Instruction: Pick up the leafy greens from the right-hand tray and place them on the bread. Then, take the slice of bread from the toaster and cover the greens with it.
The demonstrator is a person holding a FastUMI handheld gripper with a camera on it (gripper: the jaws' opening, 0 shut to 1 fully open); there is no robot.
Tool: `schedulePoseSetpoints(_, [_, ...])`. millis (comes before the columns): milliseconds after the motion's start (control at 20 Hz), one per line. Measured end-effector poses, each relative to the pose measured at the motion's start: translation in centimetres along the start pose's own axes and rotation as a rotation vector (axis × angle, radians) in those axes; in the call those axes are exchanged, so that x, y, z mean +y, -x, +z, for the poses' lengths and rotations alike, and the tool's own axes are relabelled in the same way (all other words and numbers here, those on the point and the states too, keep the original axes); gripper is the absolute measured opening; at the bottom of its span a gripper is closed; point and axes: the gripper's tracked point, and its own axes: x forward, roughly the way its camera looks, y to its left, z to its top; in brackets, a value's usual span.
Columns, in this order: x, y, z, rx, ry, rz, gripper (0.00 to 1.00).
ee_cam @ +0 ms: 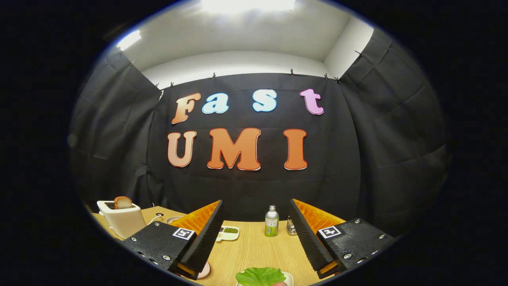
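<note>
Gripper view, fingers (256, 238) spread wide, holding nothing, leafy greens (260, 276) low between them

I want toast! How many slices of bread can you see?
1: a bread slice poking out of the toaster, beyond the open claw. The lettuce may hide another.

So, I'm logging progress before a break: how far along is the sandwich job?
The leafy greens lie on a plate just below the fingers, with something pinkish at their near edge; whether bread is under them I cannot tell. The gripper is open and holds nothing. Left to do: the slice of bread stands in the toaster, not yet laid over the greens.
</note>
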Motion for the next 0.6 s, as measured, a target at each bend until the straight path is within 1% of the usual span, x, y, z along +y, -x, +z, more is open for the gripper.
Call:
schedulePoseSetpoints(150, [-1.0, -0.8, -3.0, 0.122, -0.025, -0.008, 0.97])
schedulePoseSetpoints(250, [-1.7, -0.9, -5.6, 0.232, -0.037, -0.005, 0.97])
schedulePoseSetpoints(400, [-1.9, -0.6, -9.5, 0.4, -0.039, 0.027, 0.98])
schedulePoseSetpoints(500, [-1.8, -0.1, -11.9, 0.504, -0.02, 0.052, 0.98])
schedulePoseSetpoints(600, [-1.9, 0.3, -13.9, 0.594, 0.028, 0.07, 0.98])
